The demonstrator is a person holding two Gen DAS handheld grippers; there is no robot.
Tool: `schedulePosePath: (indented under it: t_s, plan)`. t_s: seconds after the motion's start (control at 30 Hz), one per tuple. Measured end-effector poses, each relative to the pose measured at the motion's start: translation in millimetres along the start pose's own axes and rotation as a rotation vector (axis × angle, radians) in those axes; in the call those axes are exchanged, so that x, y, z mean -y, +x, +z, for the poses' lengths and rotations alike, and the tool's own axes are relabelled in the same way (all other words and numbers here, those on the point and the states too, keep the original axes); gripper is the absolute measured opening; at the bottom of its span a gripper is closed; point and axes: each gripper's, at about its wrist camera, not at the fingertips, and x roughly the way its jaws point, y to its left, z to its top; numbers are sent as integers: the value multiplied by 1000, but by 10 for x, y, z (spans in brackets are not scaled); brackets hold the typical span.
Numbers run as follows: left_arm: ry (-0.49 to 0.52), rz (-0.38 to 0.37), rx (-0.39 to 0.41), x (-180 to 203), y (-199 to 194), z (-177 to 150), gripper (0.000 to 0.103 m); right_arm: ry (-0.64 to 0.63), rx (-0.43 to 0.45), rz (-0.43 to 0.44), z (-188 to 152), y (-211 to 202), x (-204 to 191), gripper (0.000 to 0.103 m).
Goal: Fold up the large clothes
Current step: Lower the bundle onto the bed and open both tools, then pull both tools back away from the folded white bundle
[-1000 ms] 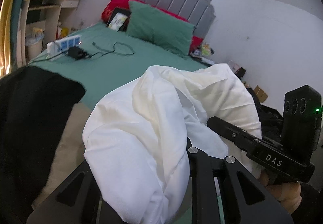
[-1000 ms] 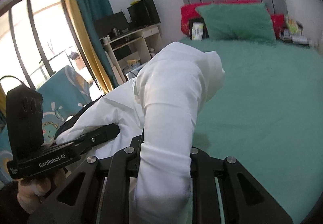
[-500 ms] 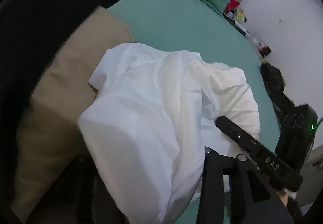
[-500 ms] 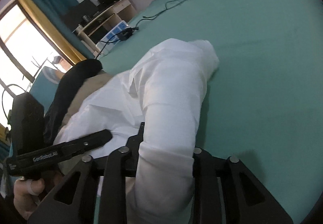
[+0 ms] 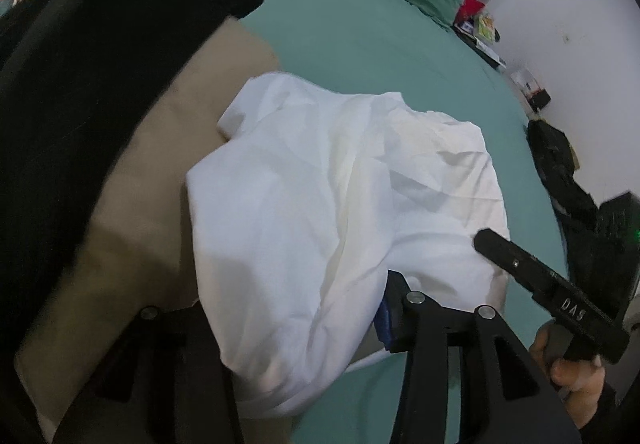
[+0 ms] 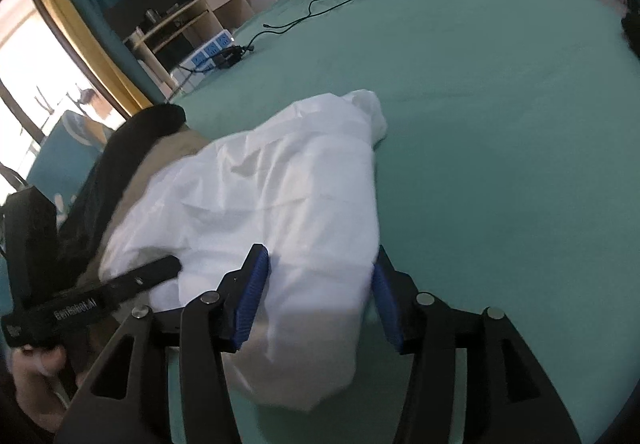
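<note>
Both grippers have sunk toward the green bed [image 6: 500, 116] since 1 second ago, and the white garment [image 6: 280, 204], then hanging bunched in the air, now lies in a rumpled heap near the bed's near edge, its left side overlapping the tan cloth [image 5: 132, 212] and black cloth [image 5: 92, 64]. The right gripper [image 6: 320, 292] has just been opening: its blue pads [image 6: 252, 296] stand apart, with cloth lying loose between them, not pinched. The left gripper [image 5: 288, 324] has likewise been opening; fabric drapes over its left finger, so I judge it released. To fold well, spread the heap flat first: take 2 corners, pull them apart, and smooth it clear of the other cloths.
</note>
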Motion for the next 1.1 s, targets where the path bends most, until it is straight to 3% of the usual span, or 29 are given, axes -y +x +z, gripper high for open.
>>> schedulePosePath:
  t_s: [0.1,0.27,0.43,0.67,0.83,1.1]
  plan:
    - [33,32,-6,64,13,-62,47,-36,-20,-47,-67,5,17,63]
    - [85,93,-1,198,23,-157,49,-36,-31,-72,-103,16,67,69]
    - [116,150,50,291,-122,-295,50,-36,-44,-81,-98,-56,78,70]
    - [94,162,116,251,-423,-458,52,-34,-68,-81,-167,-272,113,70]
    - [66,201,141,310,-604,-566,52,-54,-82,-84,-303,-466,144,70]
    - [29,193,136,456,-753,-842,52,-25,-77,-90,-516,-808,293,70]
